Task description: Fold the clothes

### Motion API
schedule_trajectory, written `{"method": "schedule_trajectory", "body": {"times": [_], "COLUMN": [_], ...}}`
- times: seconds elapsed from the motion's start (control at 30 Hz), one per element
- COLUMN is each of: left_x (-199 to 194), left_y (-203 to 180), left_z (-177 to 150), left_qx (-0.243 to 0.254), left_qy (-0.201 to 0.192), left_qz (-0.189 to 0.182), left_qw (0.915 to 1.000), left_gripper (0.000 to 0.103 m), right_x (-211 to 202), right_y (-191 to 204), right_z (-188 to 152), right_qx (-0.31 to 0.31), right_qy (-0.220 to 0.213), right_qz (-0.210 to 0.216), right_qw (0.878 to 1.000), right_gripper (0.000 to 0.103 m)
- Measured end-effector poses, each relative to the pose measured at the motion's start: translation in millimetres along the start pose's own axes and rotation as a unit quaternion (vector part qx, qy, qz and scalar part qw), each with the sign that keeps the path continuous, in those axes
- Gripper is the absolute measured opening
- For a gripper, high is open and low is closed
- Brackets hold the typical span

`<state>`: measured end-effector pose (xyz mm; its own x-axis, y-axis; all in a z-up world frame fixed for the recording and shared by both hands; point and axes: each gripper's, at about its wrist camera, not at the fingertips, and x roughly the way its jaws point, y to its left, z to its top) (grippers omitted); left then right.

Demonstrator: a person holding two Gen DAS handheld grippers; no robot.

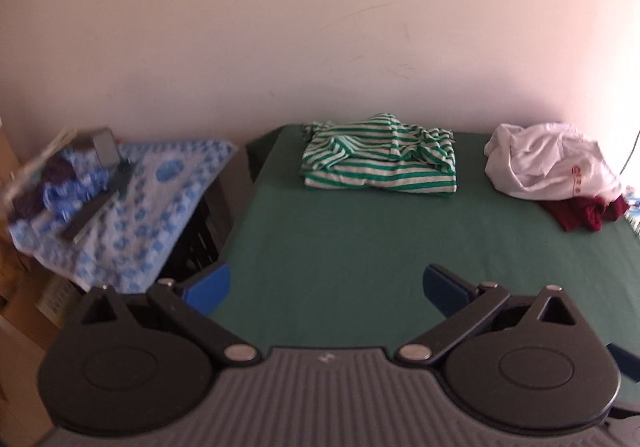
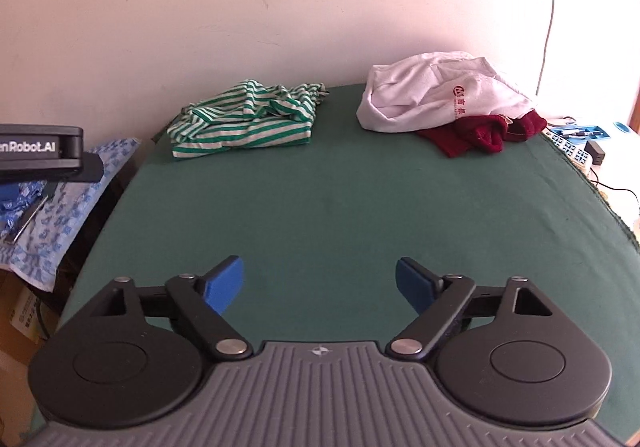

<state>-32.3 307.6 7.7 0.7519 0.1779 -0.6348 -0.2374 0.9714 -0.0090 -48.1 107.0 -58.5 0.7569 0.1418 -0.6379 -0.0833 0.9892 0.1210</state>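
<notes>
Both grippers hovering empty over the green table (image 2: 320, 199)

The white shirt (image 2: 436, 99) is lying crumpled at the far right, nearer the right gripper (image 2: 320, 281); the striped shirt (image 1: 380, 157) is sitting folded, long axis crosswise, ahead of the left gripper (image 1: 326, 285). Both jaws are standing wide, holding nothing.

Soft daylight comes in from the right, washing the wall (image 1: 320, 27) pink-white and glaring at the right edge. The left wrist view is smeared, worst over the blue cloth (image 1: 132, 199) at left; the right wrist view is sharper. Both bend strongly, with dark corners.
</notes>
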Motion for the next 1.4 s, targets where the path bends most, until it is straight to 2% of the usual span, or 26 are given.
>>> {"method": "schedule_trajectory", "body": {"times": [0.07, 0.17, 0.23, 0.37, 0.43, 0.53, 0.57, 0.6, 0.7, 0.83, 0.93, 1.17, 1.4], "left_x": [-3.5, -9.8, -12.6, -26.4, -36.7, -53.5, -57.3, -59.6, -52.8, -30.7, -20.4, -7.5, 1.6], "left_y": [13.7, 22.7, 28.4, 44.9, 48.5, 43.3, 42.5, 41.6, 33.7, 4.7, -10.5, -26.4, -23.3], "left_z": [-2.7, -6.0, -6.0, -1.4, 1.1, 3.6, 4.9, 7.3, 13.8, 10.7, 4.9, -0.3, 1.8], "left_qx": [-0.001, 0.015, 0.02, 0.005, 0.001, -0.002, -0.016, -0.033, -0.038, 0.017, 0.019, 0.021, 0.016], "left_qy": [-0.008, -0.031, -0.031, -0.052, -0.08, -0.133, -0.137, -0.13, -0.098, -0.054, -0.034, -0.015, -0.011], "left_qz": [0.0, 0.048, 0.062, 0.046, 0.032, 0.043, 0.043, 0.043, -0.004, -0.002, -0.008, -0.008, 0.002], "left_qw": [1.0, 0.9983, 0.9974, 0.9976, 0.9963, 0.9902, 0.9896, 0.99, 0.9944, 0.9984, 0.9992, 0.9996, 0.9998], "left_gripper": [0.103, 0.103, 0.103, 0.103, 0.103, 0.102, 0.103, 0.103, 0.103, 0.103, 0.103, 0.103, 0.102], "right_x": [0.9, 2.1, 3.0, -0.6, -3.2, -8.5, -10.4, -12.3, -15.1, -10.5, -5.0, 5.9, 13.6], "right_y": [12.8, 29.1, 39.9, 52.5, 55.8, 54.6, 54.0, 52.6, 45.2, 35.3, 26.3, 11.0, 15.4], "right_z": [0.6, 6.0, 9.6, 19.6, 25.8, 36.9, 40.7, 44.0, 47.6, 43.1, 38.3, 36.4, 37.1], "right_qx": [-0.001, -0.017, -0.027, -0.035, -0.043, -0.051, -0.054, -0.053, -0.041, -0.044, -0.043, -0.029, -0.036], "right_qy": [0.003, 0.002, 0.001, -0.014, -0.022, -0.041, -0.047, -0.054, -0.062, -0.056, -0.046, -0.036, -0.028], "right_qz": [-0.001, 0.001, 0.002, 0.018, 0.022, 0.026, 0.027, 0.027, 0.028, 0.017, 0.009, -0.001, 0.007], "right_qw": [1.0, 1.0, 1.0, 0.999, 0.999, 0.998, 0.997, 0.997, 0.997, 0.997, 0.998, 0.999, 0.999], "right_gripper": [0.088, 0.088, 0.088, 0.088, 0.088, 0.088, 0.088, 0.088, 0.088, 0.089, 0.089, 0.089, 0.089]}}
